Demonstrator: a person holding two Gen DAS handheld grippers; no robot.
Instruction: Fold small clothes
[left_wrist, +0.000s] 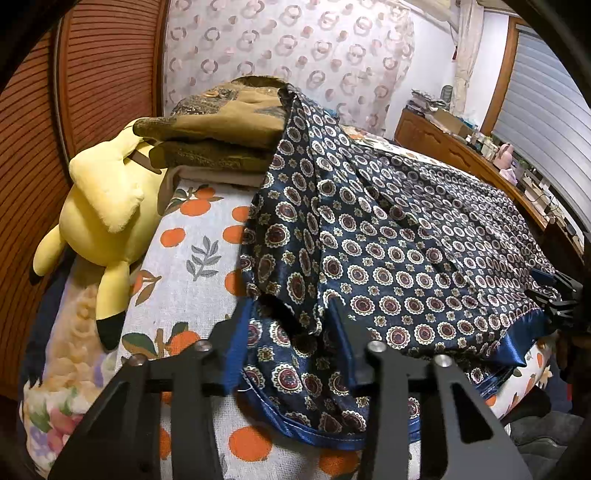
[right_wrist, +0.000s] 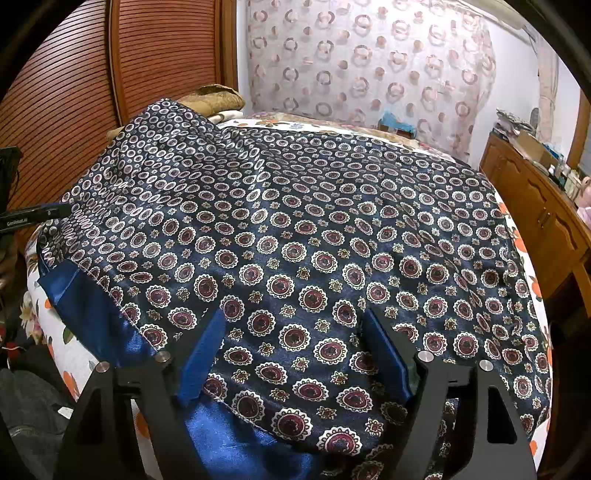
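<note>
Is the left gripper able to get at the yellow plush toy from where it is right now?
Probably yes, once freed: the left gripper has the navy patterned garment between its fingers, but only open bedsheet lies between it and the yellow plush toy.

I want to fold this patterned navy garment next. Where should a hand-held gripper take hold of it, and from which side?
Probably the solid blue hem band of the navy garment, coming from the near bed edge. The band lies flat along that edge and looks thicker than the slippery body, so it should pinch cleanly. The left hand-held gripper already has a bunched hem fold between its fingers.
</note>
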